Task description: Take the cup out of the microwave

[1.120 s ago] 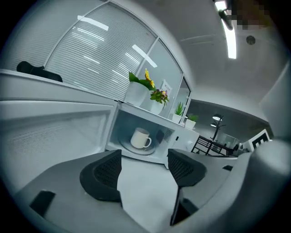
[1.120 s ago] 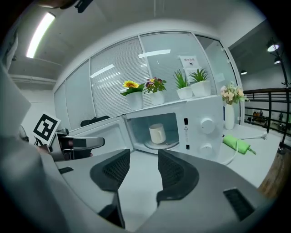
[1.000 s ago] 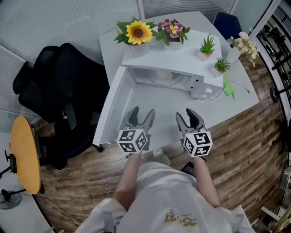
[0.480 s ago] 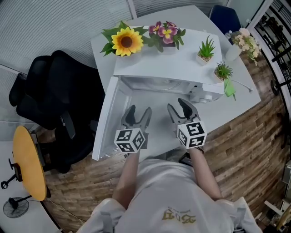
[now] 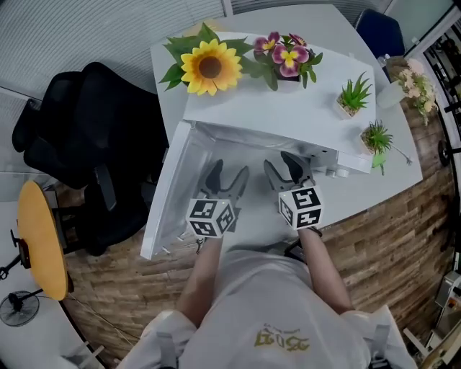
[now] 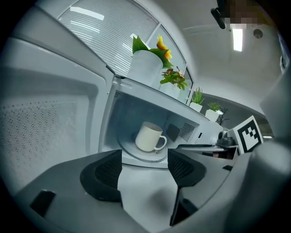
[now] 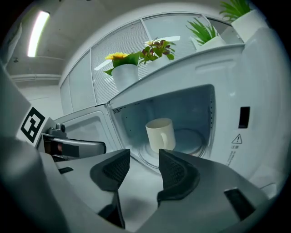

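Looking down on a smooth white tabletop (image 5: 324, 21) set over brown wood-plank floor (image 5: 389, 252), with a padded black office chair (image 5: 86, 137) at the left and a round yellow wooden top (image 5: 39, 238) beside it.

On the tabletop, a boxy white microwave (image 5: 274, 108) with a flat glossy lid. Door (image 5: 169, 194) swung wide to the left, its inner panel dotted with fine perforations in the left gripper view. Along the microwave's top: a big sunflower (image 5: 209, 66) in a white pot, a bunch of purple flowers (image 5: 288, 54), and two small spiky green plants (image 5: 354, 94) (image 5: 376, 135) in white pots.

Inside the open cavity, a round glass turntable (image 6: 132, 154), and upright on it a plain cream cup (image 6: 148, 136), cylindrical, smooth-glazed, with a loop handle.

In front of the opening, side by side and near each other, the left hand-held gripper (image 5: 227, 176) and the right hand-held gripper (image 5: 282, 169), each grey and moulded, with a marker cube at the back and dark ribbed pads on the jaws. Both spread apart, holding nothing, only bare white tabletop seen between the jaws. Both aimed into the cavity, with the cup ahead of the jaw tips and clear of them: from the left hand-held gripper (image 6: 144, 166), roughly in line with the gap, handle turned to the right; from the right hand-held gripper (image 7: 143, 166), just right of the gap, above the right jaw, handle facing forward.
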Demonstrator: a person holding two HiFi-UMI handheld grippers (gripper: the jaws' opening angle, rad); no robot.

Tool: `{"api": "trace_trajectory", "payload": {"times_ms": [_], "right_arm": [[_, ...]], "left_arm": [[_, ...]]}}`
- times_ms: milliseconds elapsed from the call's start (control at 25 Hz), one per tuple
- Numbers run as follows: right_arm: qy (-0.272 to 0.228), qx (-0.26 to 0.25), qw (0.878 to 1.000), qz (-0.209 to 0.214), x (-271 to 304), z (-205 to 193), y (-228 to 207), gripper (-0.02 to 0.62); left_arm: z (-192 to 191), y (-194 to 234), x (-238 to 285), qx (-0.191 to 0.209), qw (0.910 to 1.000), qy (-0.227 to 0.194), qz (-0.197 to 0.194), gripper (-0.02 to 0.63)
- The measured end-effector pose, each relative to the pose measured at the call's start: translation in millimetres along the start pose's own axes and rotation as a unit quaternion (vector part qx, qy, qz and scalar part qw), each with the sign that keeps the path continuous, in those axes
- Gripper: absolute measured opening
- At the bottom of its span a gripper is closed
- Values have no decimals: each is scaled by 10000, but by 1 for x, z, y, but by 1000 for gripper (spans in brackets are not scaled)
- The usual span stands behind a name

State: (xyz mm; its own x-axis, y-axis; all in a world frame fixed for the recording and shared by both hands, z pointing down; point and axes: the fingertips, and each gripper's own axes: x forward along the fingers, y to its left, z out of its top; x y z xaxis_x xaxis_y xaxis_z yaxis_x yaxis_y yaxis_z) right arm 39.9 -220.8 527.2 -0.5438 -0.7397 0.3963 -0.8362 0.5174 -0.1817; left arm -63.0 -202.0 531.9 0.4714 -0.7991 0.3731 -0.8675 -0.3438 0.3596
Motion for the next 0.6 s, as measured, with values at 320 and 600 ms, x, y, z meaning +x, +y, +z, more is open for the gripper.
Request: {"api": "trace_trajectory", "payload": {"times_ms": [320,600], "right_arm": [[125,-311,9992,-220,22,-4,-14,206],[91,-450,9984,-328,41,3,-25,207]], "left_arm": [[-9,7,13,-157,9998,99,14,313],[-13,9,21,-261,9996,121,41,312]]}}
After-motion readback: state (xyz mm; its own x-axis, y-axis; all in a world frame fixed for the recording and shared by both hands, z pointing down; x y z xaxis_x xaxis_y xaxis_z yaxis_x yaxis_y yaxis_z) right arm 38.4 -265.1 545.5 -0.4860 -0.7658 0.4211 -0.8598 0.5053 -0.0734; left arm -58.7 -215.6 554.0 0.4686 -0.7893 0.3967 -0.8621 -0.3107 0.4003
